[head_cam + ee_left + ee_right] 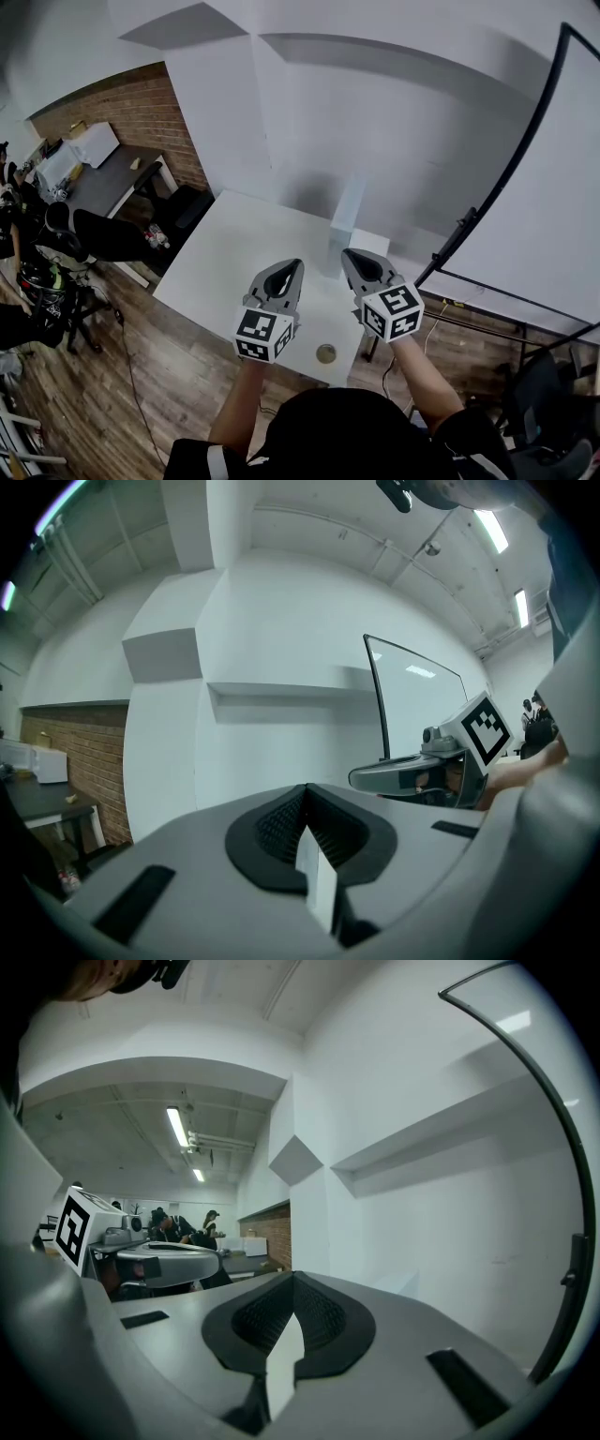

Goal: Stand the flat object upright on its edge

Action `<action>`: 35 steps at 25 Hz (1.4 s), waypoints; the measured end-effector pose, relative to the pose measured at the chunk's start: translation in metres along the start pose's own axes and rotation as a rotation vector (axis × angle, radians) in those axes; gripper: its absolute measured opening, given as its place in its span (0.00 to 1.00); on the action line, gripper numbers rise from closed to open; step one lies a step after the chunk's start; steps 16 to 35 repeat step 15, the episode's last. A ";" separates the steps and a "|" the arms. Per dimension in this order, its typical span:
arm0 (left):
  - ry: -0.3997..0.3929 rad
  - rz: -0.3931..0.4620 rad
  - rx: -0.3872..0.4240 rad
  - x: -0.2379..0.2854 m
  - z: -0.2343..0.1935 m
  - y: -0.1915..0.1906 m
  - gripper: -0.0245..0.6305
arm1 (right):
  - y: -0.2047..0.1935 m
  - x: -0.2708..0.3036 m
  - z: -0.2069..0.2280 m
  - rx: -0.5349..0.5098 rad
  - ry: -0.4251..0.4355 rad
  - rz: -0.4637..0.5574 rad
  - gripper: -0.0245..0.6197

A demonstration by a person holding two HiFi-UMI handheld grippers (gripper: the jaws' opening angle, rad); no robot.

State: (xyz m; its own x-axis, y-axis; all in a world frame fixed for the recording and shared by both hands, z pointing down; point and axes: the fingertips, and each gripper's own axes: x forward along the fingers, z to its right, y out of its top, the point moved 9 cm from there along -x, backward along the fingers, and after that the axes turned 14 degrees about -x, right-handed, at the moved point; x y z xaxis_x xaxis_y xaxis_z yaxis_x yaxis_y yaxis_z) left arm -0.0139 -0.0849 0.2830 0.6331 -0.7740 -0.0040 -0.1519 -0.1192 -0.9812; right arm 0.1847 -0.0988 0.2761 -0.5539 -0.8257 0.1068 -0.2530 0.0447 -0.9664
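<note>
A small round, flat, brass-coloured disc (325,353) lies on the white table (234,253) near its front edge. It shows in the head view only. Both grippers are raised above the table and point away from me, toward the wall. My left gripper (292,266) is shut with nothing between its jaws, up and to the left of the disc. My right gripper (348,255) is shut and empty too, up and to the right of it. In the left gripper view the jaws meet at the tip (305,790), and in the right gripper view likewise (292,1280).
A tall pale box (347,214) stands upright at the table's back edge. A black-framed white board (525,150) leans at the right. At the left are a brick wall (141,117), a dark desk (108,178), chairs and people. Wooden floor surrounds the table.
</note>
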 end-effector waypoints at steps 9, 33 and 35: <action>0.004 -0.006 -0.011 0.002 0.003 -0.004 0.06 | -0.001 -0.001 0.004 0.001 0.009 0.001 0.10; 0.007 -0.012 -0.011 0.006 0.003 -0.006 0.06 | -0.004 -0.001 0.006 0.006 0.015 0.002 0.10; 0.007 -0.012 -0.011 0.006 0.003 -0.006 0.06 | -0.004 -0.001 0.006 0.006 0.015 0.002 0.10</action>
